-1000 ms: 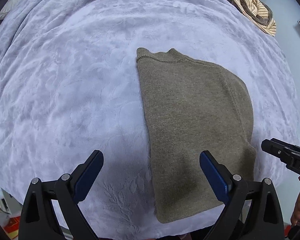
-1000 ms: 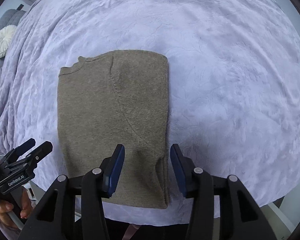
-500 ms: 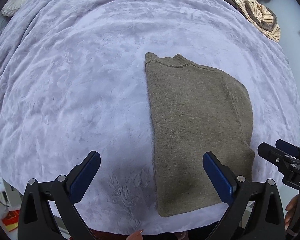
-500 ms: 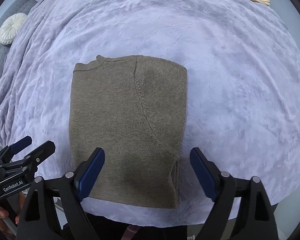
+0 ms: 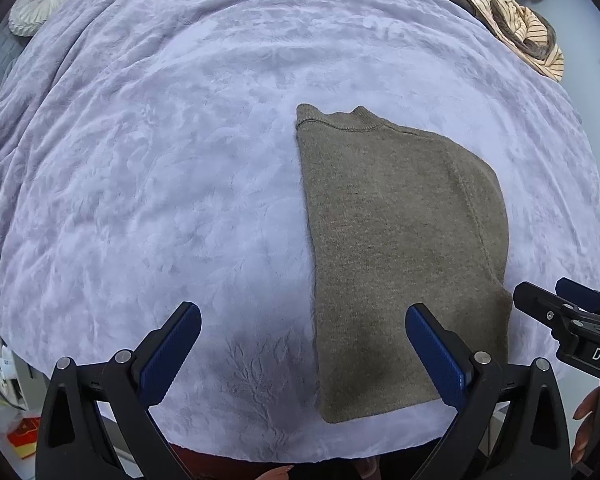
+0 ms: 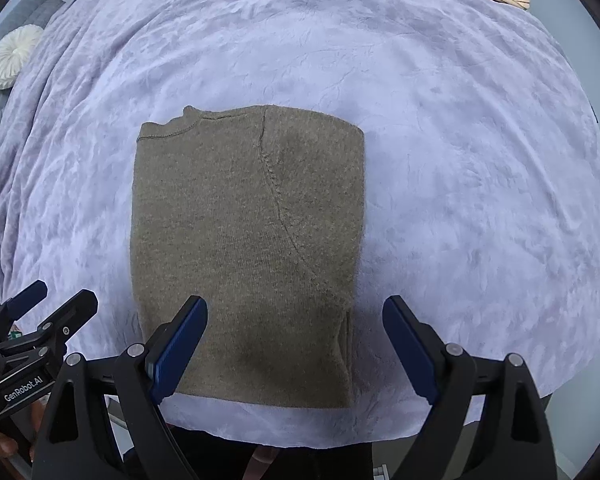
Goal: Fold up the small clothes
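Observation:
An olive-brown knit sweater point(image 5: 396, 240) lies folded lengthwise on the lilac bedspread point(image 5: 180, 160), collar at the far end, hem near the bed's front edge. It also shows in the right wrist view point(image 6: 244, 248). My left gripper point(image 5: 300, 352) is open and empty, above the sweater's near left edge. My right gripper point(image 6: 296, 344) is open and empty, above the sweater's near right part. Each gripper shows at the edge of the other's view: the right one point(image 5: 572, 320), the left one point(image 6: 32, 320).
A pile of striped and dark clothes point(image 5: 516, 28) lies at the far right of the bed. A round white cushion point(image 5: 40, 12) sits at the far left. The bed's front edge runs just below the sweater's hem point(image 6: 300, 424).
My right gripper has opened wide from a narrow gap. Both grippers have drawn back slightly from the sweater, which has stayed in place.

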`<state>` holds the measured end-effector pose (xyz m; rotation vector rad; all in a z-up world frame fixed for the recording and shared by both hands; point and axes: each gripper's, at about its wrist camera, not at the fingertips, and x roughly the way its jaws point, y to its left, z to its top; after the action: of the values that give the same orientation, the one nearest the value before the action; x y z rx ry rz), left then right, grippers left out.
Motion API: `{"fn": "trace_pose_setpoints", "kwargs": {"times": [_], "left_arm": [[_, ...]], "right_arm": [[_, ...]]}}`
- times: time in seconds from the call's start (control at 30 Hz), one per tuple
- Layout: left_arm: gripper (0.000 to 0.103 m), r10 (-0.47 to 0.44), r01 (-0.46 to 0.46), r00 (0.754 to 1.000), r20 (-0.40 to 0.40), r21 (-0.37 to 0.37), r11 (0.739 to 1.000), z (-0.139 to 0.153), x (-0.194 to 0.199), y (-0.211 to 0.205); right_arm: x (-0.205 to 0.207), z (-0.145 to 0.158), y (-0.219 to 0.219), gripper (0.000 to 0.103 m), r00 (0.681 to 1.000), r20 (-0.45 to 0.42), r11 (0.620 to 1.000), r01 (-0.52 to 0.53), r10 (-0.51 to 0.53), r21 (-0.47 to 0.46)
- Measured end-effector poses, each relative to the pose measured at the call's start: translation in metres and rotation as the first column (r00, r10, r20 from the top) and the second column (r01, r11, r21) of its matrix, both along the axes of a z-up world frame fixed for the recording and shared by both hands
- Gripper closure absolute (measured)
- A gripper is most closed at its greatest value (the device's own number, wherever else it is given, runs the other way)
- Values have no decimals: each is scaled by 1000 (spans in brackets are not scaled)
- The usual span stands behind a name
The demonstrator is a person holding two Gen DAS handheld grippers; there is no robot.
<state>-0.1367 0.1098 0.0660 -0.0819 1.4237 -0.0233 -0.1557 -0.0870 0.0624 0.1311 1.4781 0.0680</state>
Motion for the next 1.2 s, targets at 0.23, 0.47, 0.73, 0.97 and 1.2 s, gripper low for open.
{"fn": "trace_pose_setpoints", "kwargs": {"times": [0.23, 0.47, 0.73, 0.97, 1.2], "left_arm": [[1, 5, -5, 1000, 5, 13, 1000, 2, -4, -1], [1, 1, -1, 1000, 7, 15, 1000, 3, -3, 1], [1, 7, -8, 1000, 17, 39, 999, 5, -5, 0], [1, 15, -16, 1000, 19, 48, 999, 5, -5, 0], [1, 19, -20, 1000, 19, 52, 998, 5, -6, 1]], "right_arm": [[-2, 3, 3, 12, 1000, 5, 999, -8, 8, -34], [-2, 4, 3, 12, 1000, 7, 999, -5, 6, -52], [-3, 5, 4, 12, 1000, 8, 998, -9, 10, -60], [-1, 8, 4, 12, 1000, 13, 998, -16, 17, -69], [-2, 8, 4, 12, 1000, 16, 997, -18, 20, -72]]}}
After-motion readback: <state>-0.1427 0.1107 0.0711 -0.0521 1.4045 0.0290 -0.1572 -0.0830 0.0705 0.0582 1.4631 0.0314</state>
